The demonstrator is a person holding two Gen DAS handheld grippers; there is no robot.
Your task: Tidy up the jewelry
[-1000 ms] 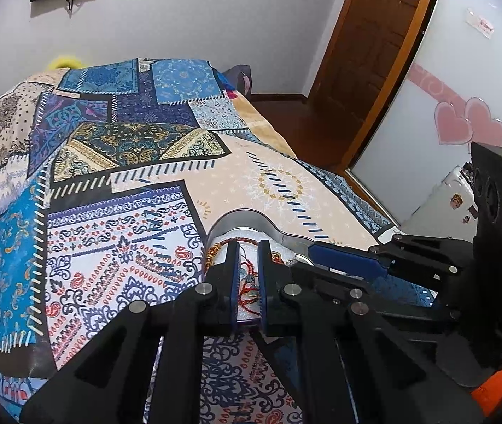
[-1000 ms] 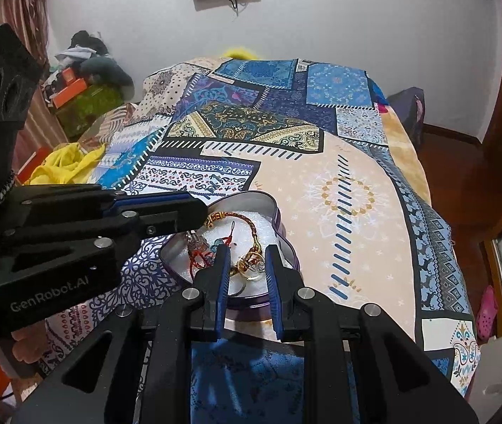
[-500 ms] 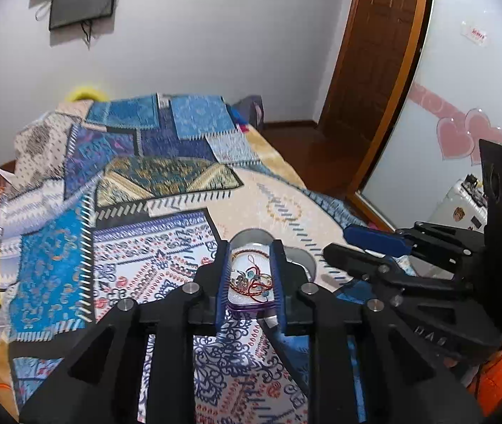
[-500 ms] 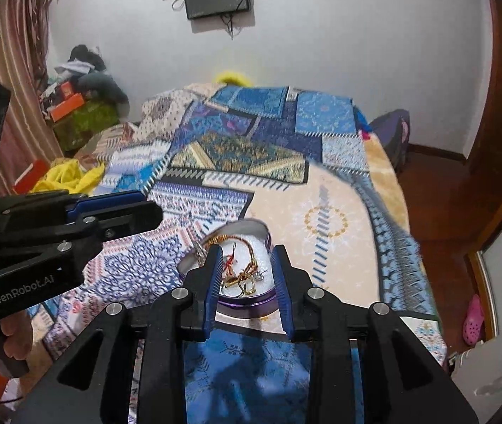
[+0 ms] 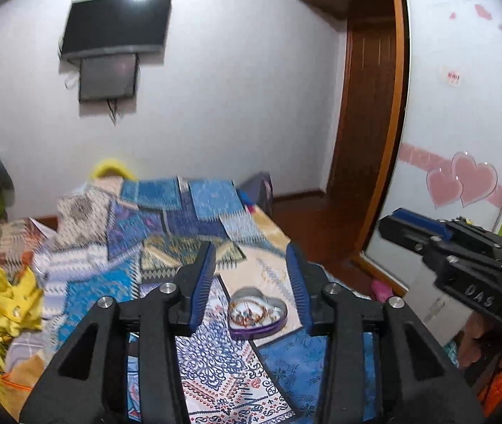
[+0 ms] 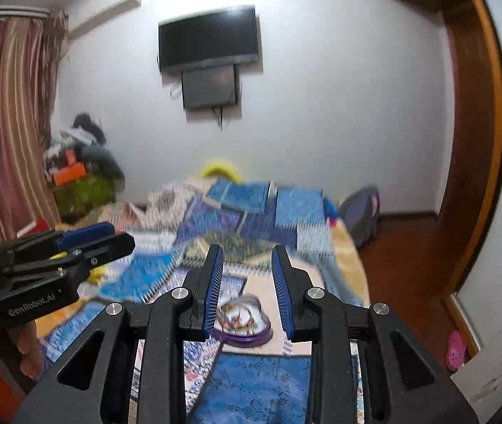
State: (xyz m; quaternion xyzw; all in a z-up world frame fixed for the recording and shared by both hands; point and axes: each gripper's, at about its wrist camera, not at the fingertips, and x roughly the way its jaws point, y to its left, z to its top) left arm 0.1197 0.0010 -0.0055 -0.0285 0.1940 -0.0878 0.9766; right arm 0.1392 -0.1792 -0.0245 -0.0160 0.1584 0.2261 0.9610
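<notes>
A heart-shaped purple-rimmed tin [image 5: 258,313] sits on the patterned bedspread [image 5: 166,247], with a tangle of gold and red jewelry [image 5: 249,312] inside. It also shows in the right wrist view [image 6: 244,321]. My left gripper [image 5: 251,275] is open and empty, held well above and back from the tin. My right gripper [image 6: 247,279] is open and empty too, also raised away from the tin. Each gripper shows at the side of the other's view.
A yellow cloth [image 5: 3,304] lies at the bed's left edge. A TV [image 6: 208,40] hangs on the far wall. A wooden door [image 5: 364,123] and a wardrobe with pink hearts [image 5: 463,183] stand to the right. Clutter [image 6: 77,166] is piled by the curtain.
Both grippers have pulled up and back from the tin and their jaws have opened wider. The tin now looks small and far below them.
</notes>
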